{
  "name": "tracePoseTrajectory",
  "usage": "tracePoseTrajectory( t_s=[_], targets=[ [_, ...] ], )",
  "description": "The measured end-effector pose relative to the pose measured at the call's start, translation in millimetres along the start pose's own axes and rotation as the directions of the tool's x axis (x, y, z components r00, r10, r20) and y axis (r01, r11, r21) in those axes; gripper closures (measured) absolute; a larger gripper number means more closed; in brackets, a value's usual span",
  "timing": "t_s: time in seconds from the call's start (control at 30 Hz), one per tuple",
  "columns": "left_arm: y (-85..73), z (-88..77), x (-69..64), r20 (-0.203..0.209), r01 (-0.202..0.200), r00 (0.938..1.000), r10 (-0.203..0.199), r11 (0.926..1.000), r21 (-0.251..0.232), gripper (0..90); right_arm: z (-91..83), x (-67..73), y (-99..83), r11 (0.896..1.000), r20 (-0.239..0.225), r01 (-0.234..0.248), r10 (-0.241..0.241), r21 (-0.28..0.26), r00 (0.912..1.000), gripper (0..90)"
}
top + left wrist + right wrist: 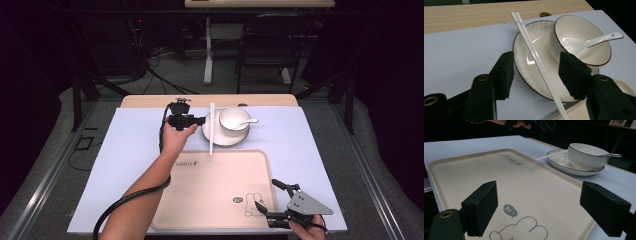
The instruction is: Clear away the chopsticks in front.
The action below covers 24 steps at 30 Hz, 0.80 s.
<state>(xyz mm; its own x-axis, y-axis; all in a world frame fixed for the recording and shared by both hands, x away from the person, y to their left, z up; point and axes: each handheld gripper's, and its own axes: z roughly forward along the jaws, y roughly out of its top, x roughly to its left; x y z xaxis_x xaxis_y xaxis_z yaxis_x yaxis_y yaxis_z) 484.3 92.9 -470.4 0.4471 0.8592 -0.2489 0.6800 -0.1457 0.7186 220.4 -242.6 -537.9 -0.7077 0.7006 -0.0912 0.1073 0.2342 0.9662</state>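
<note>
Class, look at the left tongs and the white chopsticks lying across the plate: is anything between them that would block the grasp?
Nothing visible does. The left tongs stand open astride the chopsticks, which lie bare across the plate; the bowl sits just beside.

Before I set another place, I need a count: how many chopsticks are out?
2: the chopsticks lie side by side as a pair across the plate rim, beside the bowl, between the left gripper jaws.

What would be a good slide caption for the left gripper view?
Left gripper with fingers apart around white chopsticks lying across a plate beside a bowl.
</note>
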Motion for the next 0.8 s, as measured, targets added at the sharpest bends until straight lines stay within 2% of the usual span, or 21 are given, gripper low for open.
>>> tracePoseTrajectory(
  t_s=[0.13, 0.33, 0.37, 0.47, 0.57, 0.73, 0.8],
  targets=[
    [1.9, 2.9, -0.3, 0.003, 0.005, 1.0, -0.005, 1.0, 0.002, 47.7, 0.0, -0.4, -0.1, 1.0, 0.0, 0.0, 0.0, -0.002, 1.0, 14.5],
    [4.6, 9.6, -0.3, 0.006, -0.003, 1.0, 0.003, 0.9999, 0.015, 50.2, 0.0, -0.5, -0.2, 1.0, -0.001, 0.0, 0.0, -0.002, 1.0, 14.5],
    [5.4, 11.3, -0.4, 0.001, -0.014, 0.9999, 0.014, 0.9997, 0.02, 50.4, -0.1, -0.5, -0.1, 1.0, -0.002, -0.002, 0.002, -0.003, 1.0, 14.5],
    [6.4, 14.6, -0.5, 0.009, 0.002, 1.0, -0.002, 0.9998, 0.02, 51.6, -0.1, -0.7, -0.2, 1.0, -0.002, -0.002, 0.002, -0.002, 1.0, 14.5],
    [7.4, 17.3, -0.6, -0.004, 0.0, 1.0, 0.0, 0.9997, 0.024, 53.2, -0.3, -0.6, -0.1, 1.0, -0.003, -0.002, 0.002, -0.003, 1.0, 14.5],
    [8.4, 21.2, 1.7, 0.0, 0.015, 0.9999, -0.015, 0.9996, 0.025, 54.8, -0.5, -0.7, -0.1, 1.0, -0.005, -0.003, 0.003, -0.004, 1.0, 14.4],
    [8.7, 23.8, 4.8, 0.02, 0.028, 0.9994, -0.029, 0.9992, 0.029, 54.8, -0.8, -0.7, 0.0, 1.0, -0.006, -0.005, 0.005, -0.004, 1.0, 14.4]
  ],
)
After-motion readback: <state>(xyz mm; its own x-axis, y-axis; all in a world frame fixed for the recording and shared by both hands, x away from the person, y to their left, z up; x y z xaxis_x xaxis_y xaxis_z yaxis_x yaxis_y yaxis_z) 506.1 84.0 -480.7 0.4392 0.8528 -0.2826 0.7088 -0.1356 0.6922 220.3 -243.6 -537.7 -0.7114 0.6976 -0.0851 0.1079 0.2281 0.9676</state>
